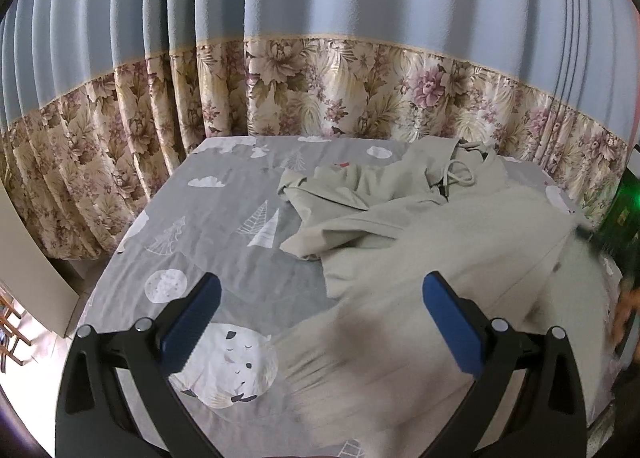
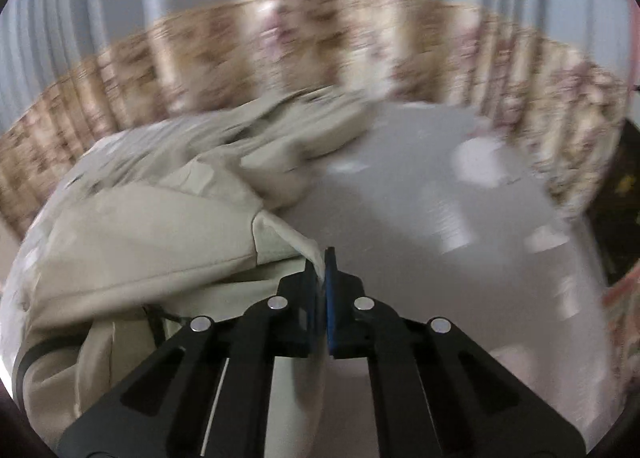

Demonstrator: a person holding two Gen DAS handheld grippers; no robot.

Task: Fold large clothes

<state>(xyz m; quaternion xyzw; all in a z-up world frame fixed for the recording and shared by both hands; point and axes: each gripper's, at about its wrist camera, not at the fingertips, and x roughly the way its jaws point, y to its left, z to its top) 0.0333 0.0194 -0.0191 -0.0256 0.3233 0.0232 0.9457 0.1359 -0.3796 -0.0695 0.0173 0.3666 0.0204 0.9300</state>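
From the left wrist view, the left gripper is seen with its blue-padded jaws spread wide and nothing between the pads; it hangs above a bed sheet, grey and printed with white trees, clouds and moons; a beige hooded garment lies crumpled across the right half of the bed, its sleeve bunched toward the middle and a pale drawstring looped near the hood; the near part of the cloth is smeared by blur; a curtain, plain blue above and floral below, hangs in soft pleats behind; the fabric looks thin, matte and limp, so creases may be carried into any fold unless it is first spread flat

From the right wrist view, the right gripper is seen pinched tight on a small corner of the garment, only a narrow tip of hem being caught between the pads; the whole picture is streaked, so fine detail cannot be judged; with so little cloth held, the corner could be lost if it is pulled hard, and the weight of the heaped body may drag against the sheet and rumple it; the dangling cord could also be trapped inside a fold
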